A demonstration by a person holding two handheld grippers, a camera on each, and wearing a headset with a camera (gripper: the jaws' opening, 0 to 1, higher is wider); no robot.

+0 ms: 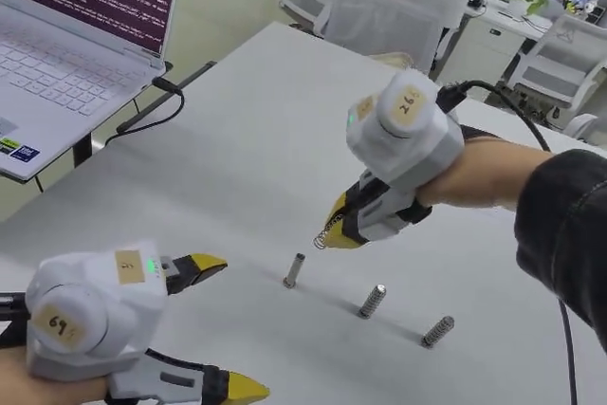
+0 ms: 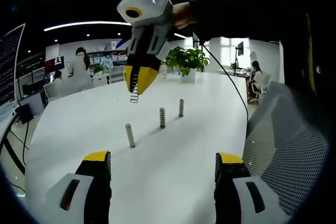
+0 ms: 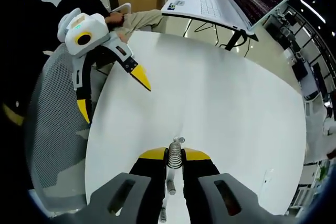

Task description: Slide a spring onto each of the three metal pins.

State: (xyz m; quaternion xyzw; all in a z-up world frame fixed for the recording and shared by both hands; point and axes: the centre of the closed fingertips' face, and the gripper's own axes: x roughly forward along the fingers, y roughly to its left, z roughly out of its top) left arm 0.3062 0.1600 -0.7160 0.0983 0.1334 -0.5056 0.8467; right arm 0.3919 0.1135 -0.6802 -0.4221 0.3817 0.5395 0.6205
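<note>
Three metal pins stand in a row on the white table (image 1: pixel 237 149). The leftmost pin (image 1: pixel 294 270) (image 2: pixel 129 135) is bare. A spring sits on the middle pin (image 1: pixel 372 301) (image 2: pixel 162 117) and on the right pin (image 1: pixel 437 331) (image 2: pixel 181 107). My right gripper (image 1: pixel 337 231) (image 2: pixel 140 80) (image 3: pixel 175 155) hangs above and slightly right of the bare pin, shut on a spring (image 1: pixel 325 230) (image 2: pixel 134 92) (image 3: pixel 175 157) that sticks out past its yellow tips. My left gripper (image 1: pixel 226 325) (image 2: pixel 163 157) (image 3: pixel 112 94) is open and holds nothing, low at the near left of the pins.
An open laptop (image 1: pixel 76 35) stands on a stand at the far left, with a black cable (image 1: pixel 156 116) running to the table edge. Office chairs (image 1: pixel 379 16) stand beyond the far edge, and a mesh chair (image 2: pixel 283 145) stands beside the table.
</note>
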